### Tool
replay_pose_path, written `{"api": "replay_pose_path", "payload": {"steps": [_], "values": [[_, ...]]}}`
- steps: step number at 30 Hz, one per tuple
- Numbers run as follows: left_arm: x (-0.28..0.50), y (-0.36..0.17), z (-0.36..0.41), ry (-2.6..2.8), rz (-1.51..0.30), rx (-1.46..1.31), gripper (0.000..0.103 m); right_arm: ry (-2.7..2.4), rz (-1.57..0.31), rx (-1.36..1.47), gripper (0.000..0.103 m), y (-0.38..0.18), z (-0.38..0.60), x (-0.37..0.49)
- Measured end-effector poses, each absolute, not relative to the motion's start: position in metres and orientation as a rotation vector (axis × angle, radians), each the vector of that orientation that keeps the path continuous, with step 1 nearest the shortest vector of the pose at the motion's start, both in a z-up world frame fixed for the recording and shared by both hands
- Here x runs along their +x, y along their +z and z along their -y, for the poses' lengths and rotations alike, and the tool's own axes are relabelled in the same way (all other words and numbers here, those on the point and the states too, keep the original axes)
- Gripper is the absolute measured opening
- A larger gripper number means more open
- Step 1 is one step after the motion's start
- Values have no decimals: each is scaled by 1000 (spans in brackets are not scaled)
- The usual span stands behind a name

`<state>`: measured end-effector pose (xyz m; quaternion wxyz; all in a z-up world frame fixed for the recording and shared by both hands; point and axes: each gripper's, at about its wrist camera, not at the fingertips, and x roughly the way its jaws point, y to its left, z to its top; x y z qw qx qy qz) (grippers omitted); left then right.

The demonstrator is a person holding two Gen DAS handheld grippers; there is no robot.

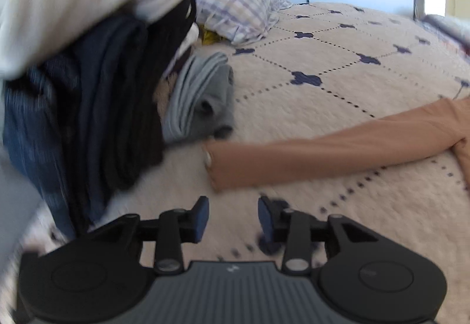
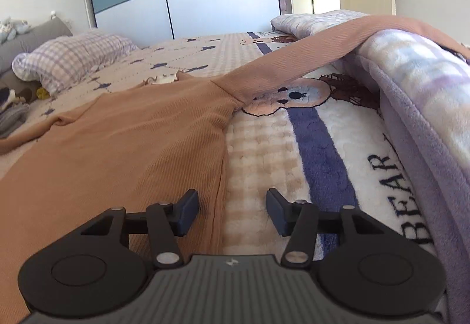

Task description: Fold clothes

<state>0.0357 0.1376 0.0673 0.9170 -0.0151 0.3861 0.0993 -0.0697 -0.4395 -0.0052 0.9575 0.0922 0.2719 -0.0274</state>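
An orange ribbed long-sleeved top lies spread flat on the bed. In the left wrist view one of its sleeves stretches across the cream bedspread, its cuff just ahead of my left gripper. That gripper is open, with only bedspread between its fingers. In the right wrist view my right gripper is open and low over the top's side edge, which runs between the fingers without either pad pressing it. The other sleeve climbs onto a lilac blanket.
A tall pile of dark and white clothes leans at the left, with a folded grey garment beside it. A checked pillow lies behind. A bear-print fleece and a bunched lilac blanket fill the right.
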Motion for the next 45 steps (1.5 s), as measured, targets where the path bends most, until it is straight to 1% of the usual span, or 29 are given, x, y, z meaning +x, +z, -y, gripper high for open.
{"api": "replay_pose_path", "payload": {"steps": [4, 7, 8, 11, 14, 16, 19, 23, 27, 28, 29, 30, 31, 33, 35, 41, 45], "values": [[25, 58, -128, 127, -798, -121, 40, -71, -552, 154, 56, -5, 433, -69], [35, 59, -140, 214, -758, -139, 51, -74, -548, 145, 56, -5, 431, -70], [41, 60, -147, 243, -757, -157, 53, -72, -546, 150, 56, -6, 431, -70], [60, 68, -161, 301, -752, -181, 53, -67, -539, 169, 56, -9, 434, -72], [81, 91, -141, 215, -702, -72, 54, -71, -536, 158, 56, -9, 432, -72], [100, 102, -116, 143, -692, 52, 59, -69, -534, 160, 56, -10, 432, -72], [138, 107, -82, 42, -726, 194, 63, -60, -529, 186, 56, -11, 436, -73], [185, 83, -48, -107, -850, 250, 65, -48, -523, 215, 57, -12, 439, -74], [204, 50, -25, -117, -877, 344, 66, -36, -517, 243, 58, -12, 442, -75], [207, 45, -26, -95, -878, 303, 62, -33, -515, 251, 58, -12, 443, -76], [209, 44, -31, -97, -872, 230, 53, -30, -514, 259, 58, -12, 445, -76], [209, 43, -33, -122, -873, 161, 25, -27, -512, 267, 58, -13, 446, -77], [208, 43, -33, -143, -867, 122, 7, -23, -511, 276, 58, -13, 447, -77], [203, 42, -19, -132, -829, 204, 2, -15, -507, 297, 58, -13, 449, -77], [197, 42, -9, -134, -796, 285, 1, -4, -501, 324, 59, -13, 453, -78], [203, 64, -27, -126, -735, 190, 1, 6, -494, 355, 59, -14, 455, -80], [208, 73, -22, -114, -711, 223, 2, 10, -491, 366, 59, -14, 454, -79]]}}
